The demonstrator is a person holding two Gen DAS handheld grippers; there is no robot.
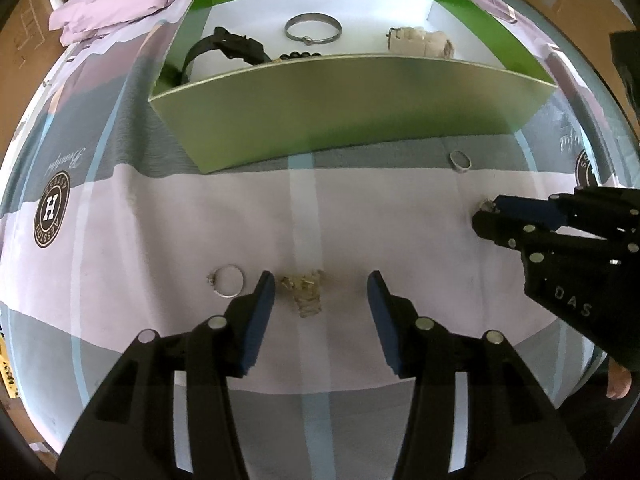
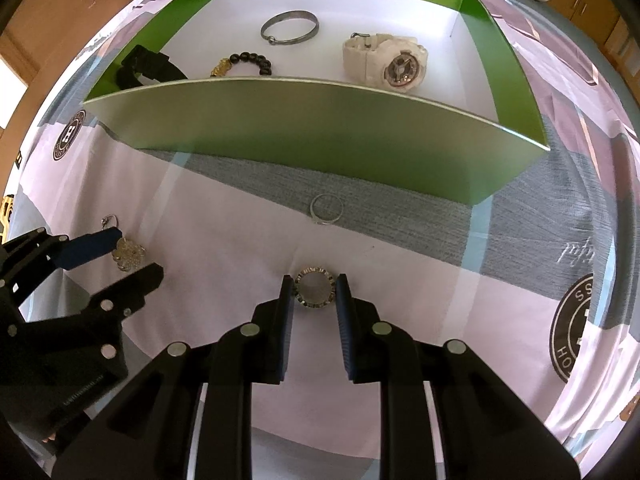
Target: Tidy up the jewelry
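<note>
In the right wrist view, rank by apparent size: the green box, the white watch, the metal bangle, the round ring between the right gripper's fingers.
1. green box
2. white watch
3. metal bangle
4. round ring, though it is nearest the camera, so unsure against the bangle.

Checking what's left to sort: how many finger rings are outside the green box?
3. A round-faced ring gripped in the right tongs; a thin ring by the green box; a stone-set ring beside the left tongs. The tongs could hide others.

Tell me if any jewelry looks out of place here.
Yes. Four small pieces lie outside the green box on the cloth: a flower earring, a plain ring, a stone-set ring, and a studded ring clamped by the right gripper.
</note>
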